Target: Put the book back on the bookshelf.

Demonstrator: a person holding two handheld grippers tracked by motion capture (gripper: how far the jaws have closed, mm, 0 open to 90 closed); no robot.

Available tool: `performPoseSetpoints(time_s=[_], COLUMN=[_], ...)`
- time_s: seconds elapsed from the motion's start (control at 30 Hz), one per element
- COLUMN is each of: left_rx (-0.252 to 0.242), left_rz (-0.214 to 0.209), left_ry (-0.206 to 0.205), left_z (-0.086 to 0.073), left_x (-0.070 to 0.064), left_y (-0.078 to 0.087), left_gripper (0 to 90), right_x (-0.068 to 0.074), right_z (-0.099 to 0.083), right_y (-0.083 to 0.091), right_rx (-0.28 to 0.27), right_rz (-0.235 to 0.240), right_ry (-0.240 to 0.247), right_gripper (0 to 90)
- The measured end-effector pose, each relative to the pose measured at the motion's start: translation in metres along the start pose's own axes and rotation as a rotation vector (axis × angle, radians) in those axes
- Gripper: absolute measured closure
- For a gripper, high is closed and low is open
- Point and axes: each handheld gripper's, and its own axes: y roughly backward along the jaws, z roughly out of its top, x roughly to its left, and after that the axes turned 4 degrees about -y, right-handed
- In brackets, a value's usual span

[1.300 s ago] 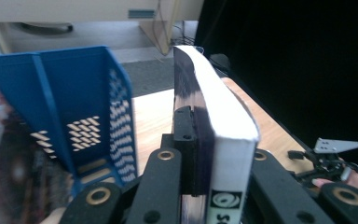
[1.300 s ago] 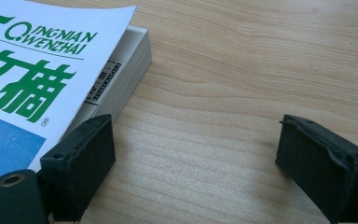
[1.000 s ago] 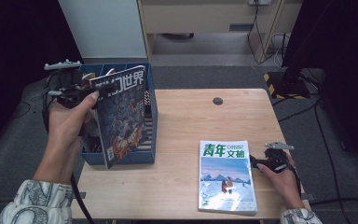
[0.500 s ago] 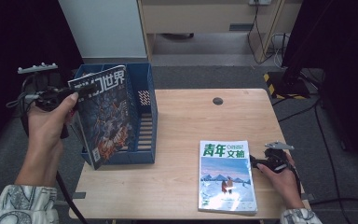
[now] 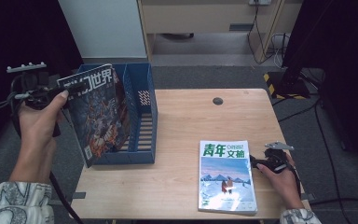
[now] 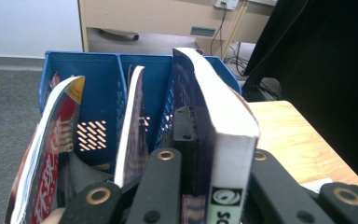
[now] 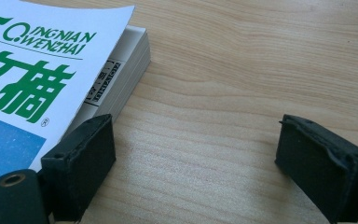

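My left gripper (image 5: 67, 88) pinches the floppy, bending dark magazine (image 5: 100, 114) near its stiffer spine, while my right gripper (image 7: 191, 154) gapes wide, empty

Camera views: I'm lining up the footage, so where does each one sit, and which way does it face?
High view: above the person's side, looking forward and down on the table; both forearms show.
Left gripper view: rides the left gripper, facing the blue file rack; black fingers clamp the dark magazine.
Right gripper view: low over the table, open fingers beside the green-titled magazine.
Shared: the high view also shows both magazines.
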Motion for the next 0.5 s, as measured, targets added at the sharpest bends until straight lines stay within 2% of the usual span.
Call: performPoseSetpoints(time_s=[0.27,0.5], left_rx=[0.014,0.001], left_rz=[0.033,0.06], left_ry=[0.007,0.016], left_z=[0.003,0.008], left_x=[0.008,0.012], left_y=[-0.022,-0.037], left_gripper=[82.3,82.3], right_x=[0.0,0.001], right_z=[0.0,0.0], right_y=[0.0,0.001], right_rx=[0.0,0.0], right_rz=[-0.002,-0.005], right_ry=[-0.003,-0.006], right_gripper=[11.9,12.0])
